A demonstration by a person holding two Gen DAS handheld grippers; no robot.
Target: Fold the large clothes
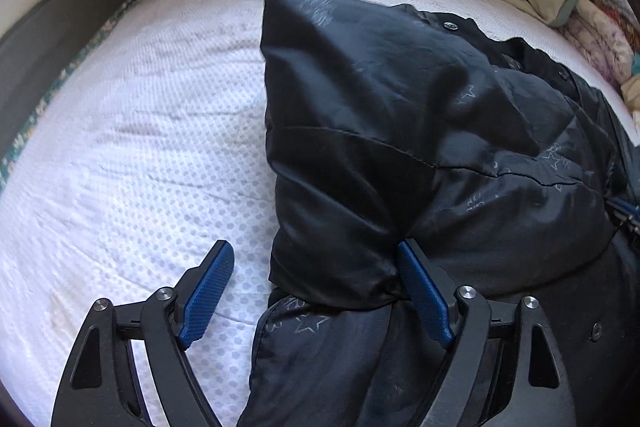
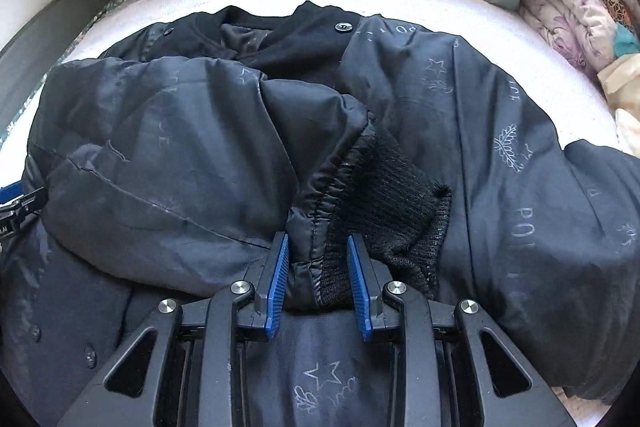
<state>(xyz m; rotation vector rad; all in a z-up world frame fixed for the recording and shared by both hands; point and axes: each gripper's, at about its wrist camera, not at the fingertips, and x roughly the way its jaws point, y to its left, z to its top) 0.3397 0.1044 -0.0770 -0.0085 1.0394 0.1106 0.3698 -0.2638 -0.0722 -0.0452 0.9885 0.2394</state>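
White mattress [image 1: 132, 155] is bearing a black jacket [image 2: 500, 131]. Right gripper [image 2: 318, 277] is clamping its sleeve cuff [image 2: 384, 203], reaching toward 1 o'clock. Left gripper [image 1: 316, 291] is gaping, jacket at 3 o'clock.

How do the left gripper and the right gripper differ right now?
The left gripper is spread wide, with only one finger touching the jacket sleeve; the right gripper is much narrower, with the sleeve's cuff end between its fingers. The left sits at the jacket's edge beside bare mattress; the right is over the jacket. Both have blue fingers.
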